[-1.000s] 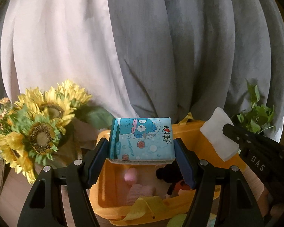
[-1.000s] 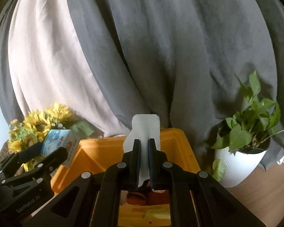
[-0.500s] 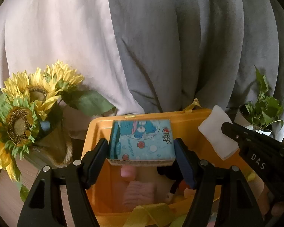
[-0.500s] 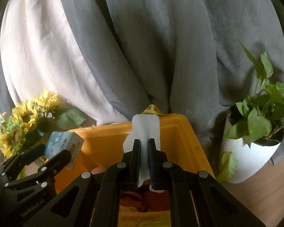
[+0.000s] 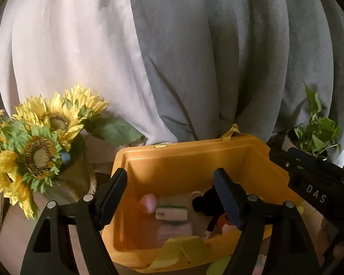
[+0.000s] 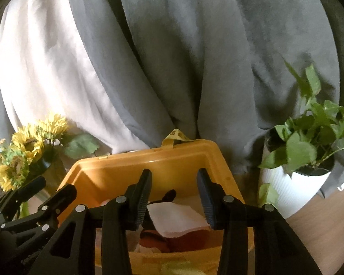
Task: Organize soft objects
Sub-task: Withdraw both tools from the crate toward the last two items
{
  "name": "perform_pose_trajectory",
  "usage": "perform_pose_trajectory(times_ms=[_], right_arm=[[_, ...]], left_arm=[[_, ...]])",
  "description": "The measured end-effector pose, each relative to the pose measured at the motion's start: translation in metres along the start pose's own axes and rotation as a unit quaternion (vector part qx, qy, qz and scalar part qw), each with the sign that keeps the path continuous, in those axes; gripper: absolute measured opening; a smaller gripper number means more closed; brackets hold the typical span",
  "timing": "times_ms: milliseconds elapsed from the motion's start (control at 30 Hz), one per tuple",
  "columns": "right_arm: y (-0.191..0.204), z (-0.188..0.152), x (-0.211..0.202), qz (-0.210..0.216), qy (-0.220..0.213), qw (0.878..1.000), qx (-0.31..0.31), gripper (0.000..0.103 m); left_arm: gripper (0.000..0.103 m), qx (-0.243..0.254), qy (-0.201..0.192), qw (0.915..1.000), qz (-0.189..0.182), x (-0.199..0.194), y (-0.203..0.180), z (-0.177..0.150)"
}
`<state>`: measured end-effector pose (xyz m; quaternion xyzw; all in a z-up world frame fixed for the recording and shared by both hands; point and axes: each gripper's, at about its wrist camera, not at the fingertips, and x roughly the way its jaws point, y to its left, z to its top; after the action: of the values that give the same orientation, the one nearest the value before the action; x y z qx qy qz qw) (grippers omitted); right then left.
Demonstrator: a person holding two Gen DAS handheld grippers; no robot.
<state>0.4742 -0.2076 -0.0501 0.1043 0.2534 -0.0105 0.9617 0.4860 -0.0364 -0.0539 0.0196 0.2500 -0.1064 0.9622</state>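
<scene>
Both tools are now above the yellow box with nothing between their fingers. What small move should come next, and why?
Probably lift both tools up and back from the yellow box. The left tool and right tool have just been opening and hold nothing. The white cloth and the tissue pack already lie inside the box, so the next soft object must be looked for elsewhere.

bin [image 6: 149, 160] sitting before curtain [image 6: 172, 57] | sunflowers [image 6: 23, 151] standing left | potted plant [image 6: 305, 160] standing right | cloth [image 6: 176, 217] lying in bin
</scene>
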Motion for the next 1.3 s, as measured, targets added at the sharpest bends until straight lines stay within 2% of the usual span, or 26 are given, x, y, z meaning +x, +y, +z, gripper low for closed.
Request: perform_pose_trajectory(times_ms=[167, 667, 1300], right_arm=[[-0.002, 0.000, -0.017, -0.006, -0.011, 1.000, 0.005, 0.048], [-0.005, -0.007, -0.073, -0.018, -0.028, 0.999, 0.013, 0.049], [-0.011, -0.045, -0.121, -0.026, -0.008, 0.999, 0.019, 0.050]], left_arm=[[0.077, -0.001, -0.006, 1.0000, -0.003, -0.016, -0.001, 0.001], [0.077, 0.010, -0.028, 0.9995, -0.014, -0.071, -0.012, -0.007], [0.077, 0.017, 0.000, 0.9994, -0.030, -0.111, -0.025, -0.042]])
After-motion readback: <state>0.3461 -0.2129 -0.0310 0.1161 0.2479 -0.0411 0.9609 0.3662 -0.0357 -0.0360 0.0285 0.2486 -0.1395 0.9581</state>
